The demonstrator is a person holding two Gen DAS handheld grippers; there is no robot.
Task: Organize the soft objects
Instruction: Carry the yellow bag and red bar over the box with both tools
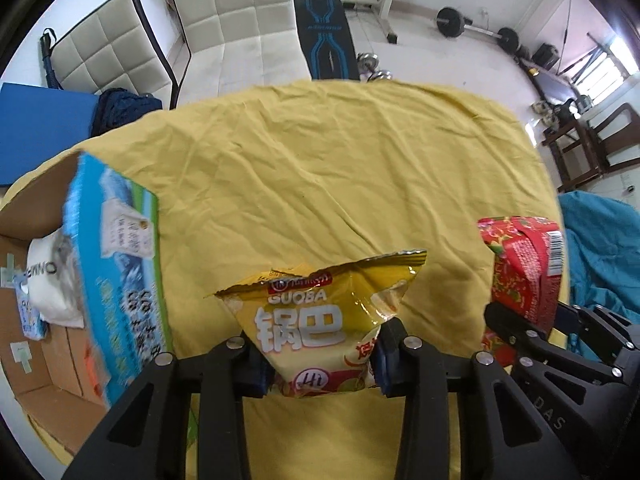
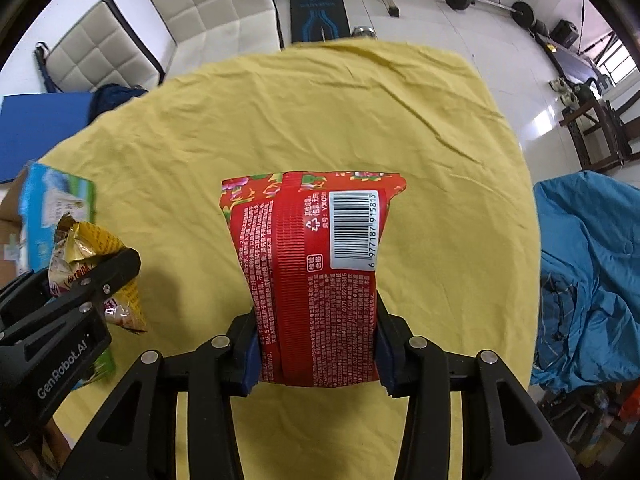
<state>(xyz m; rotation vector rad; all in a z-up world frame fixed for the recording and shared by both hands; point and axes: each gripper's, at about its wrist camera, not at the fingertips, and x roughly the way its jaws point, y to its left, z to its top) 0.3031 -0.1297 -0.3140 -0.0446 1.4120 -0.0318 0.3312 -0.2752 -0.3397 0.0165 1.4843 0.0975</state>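
Note:
My left gripper (image 1: 320, 364) is shut on a yellow snack bag (image 1: 320, 320) and holds it above the yellow cloth (image 1: 320, 168). My right gripper (image 2: 316, 356) is shut on a red snack bag (image 2: 316, 264) with a barcode facing me. The red bag also shows in the left wrist view (image 1: 520, 268), at the right. The yellow bag also shows in the right wrist view (image 2: 100, 256), at the left, in the left gripper (image 2: 116, 276). An open cardboard box (image 1: 48, 364) with a blue printed flap (image 1: 120, 280) stands at the left; a white bag (image 1: 52, 284) lies inside.
The yellow cloth covers a round table (image 2: 320, 120). Two white padded chairs (image 1: 232, 20) stand behind it. A blue mat (image 1: 40, 132) lies far left. A blue fabric heap (image 2: 592, 272) sits at the right. Gym weights (image 1: 472, 24) lie on the floor behind.

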